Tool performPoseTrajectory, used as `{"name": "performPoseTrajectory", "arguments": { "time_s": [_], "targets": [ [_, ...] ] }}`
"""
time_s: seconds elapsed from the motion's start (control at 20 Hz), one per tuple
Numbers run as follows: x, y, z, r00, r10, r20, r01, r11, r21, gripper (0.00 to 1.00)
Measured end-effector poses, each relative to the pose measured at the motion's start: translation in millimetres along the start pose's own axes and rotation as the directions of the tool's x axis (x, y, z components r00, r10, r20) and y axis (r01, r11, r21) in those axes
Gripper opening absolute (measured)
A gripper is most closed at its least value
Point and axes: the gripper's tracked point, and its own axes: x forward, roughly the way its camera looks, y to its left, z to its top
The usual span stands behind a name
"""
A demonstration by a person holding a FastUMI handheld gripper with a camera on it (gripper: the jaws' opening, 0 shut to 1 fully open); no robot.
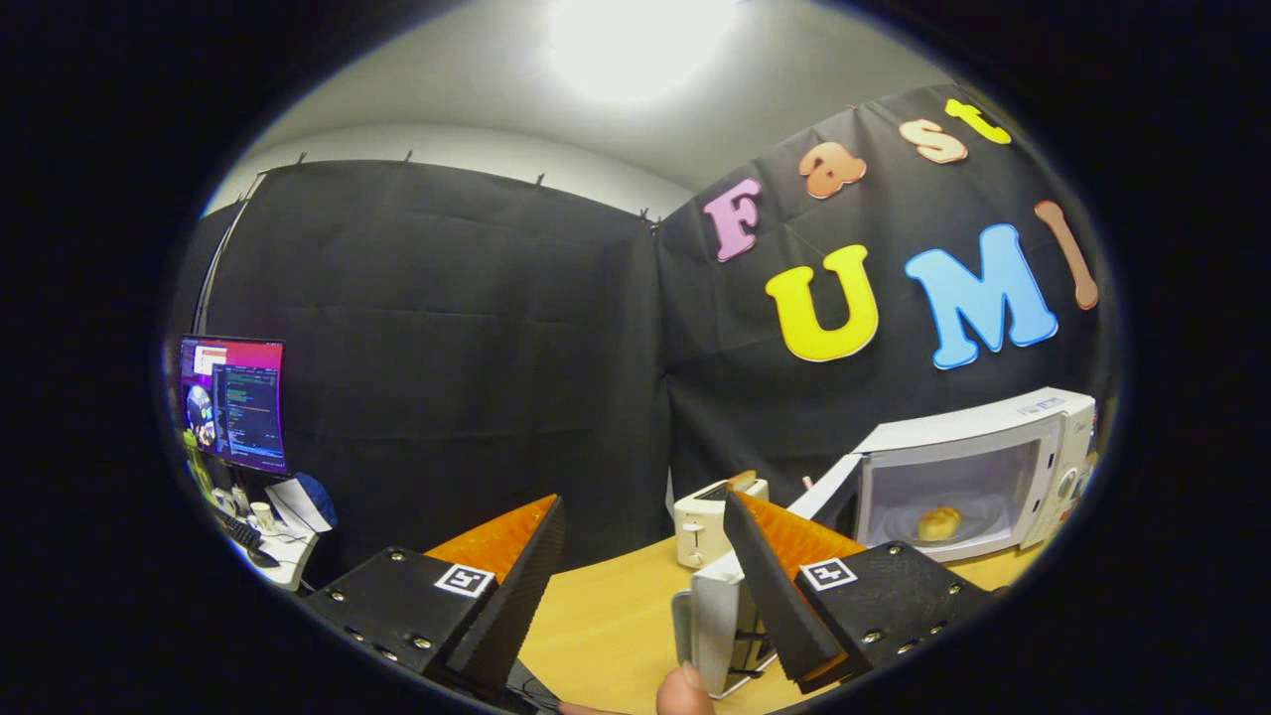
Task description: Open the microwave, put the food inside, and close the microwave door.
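Two fingers (541, 556) spread apart, holding nothing; bun (938, 522) inside open microwave (978, 467) beyond them.

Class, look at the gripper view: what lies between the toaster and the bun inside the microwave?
In the gripper view, the microwave's open door stands between the toaster and the bun, with the open gripper's finger against it.

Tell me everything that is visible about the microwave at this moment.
The microwave is a white box that looks like plastic or painted metal, standing upright on the wooden table before the booth's black wall, beyond the gripper, whose fingers are spread and touch nothing. Its door is swung wide open toward the fingers. Inside, a bread roll lies on the turntable plate. A control panel with a knob is on its far side. A toaster stands beside it.
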Motion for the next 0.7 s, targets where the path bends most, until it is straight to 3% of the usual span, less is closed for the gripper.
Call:
{"name": "performPoseTrajectory", "arguments": {
  "time_s": [0.25,0.35,0.45,0.5,0.65,0.7],
  "targets": [
    [17,45,-27,0.998,0.052,-0.041,-0.054,0.998,-0.034,0.92],
    [23,46,-44,0.997,0.033,-0.073,-0.037,0.998,-0.051,0.80],
    [29,37,-60,0.994,-0.022,-0.107,0.012,0.996,-0.085,0.61],
    [32,33,-68,0.992,-0.037,-0.123,0.025,0.995,-0.097,0.47],
    [44,25,-102,0.977,-0.077,-0.199,0.054,0.992,-0.118,0.45],
    [44,21,-115,0.972,-0.080,-0.221,0.054,0.991,-0.120,0.07]
  ]
}}
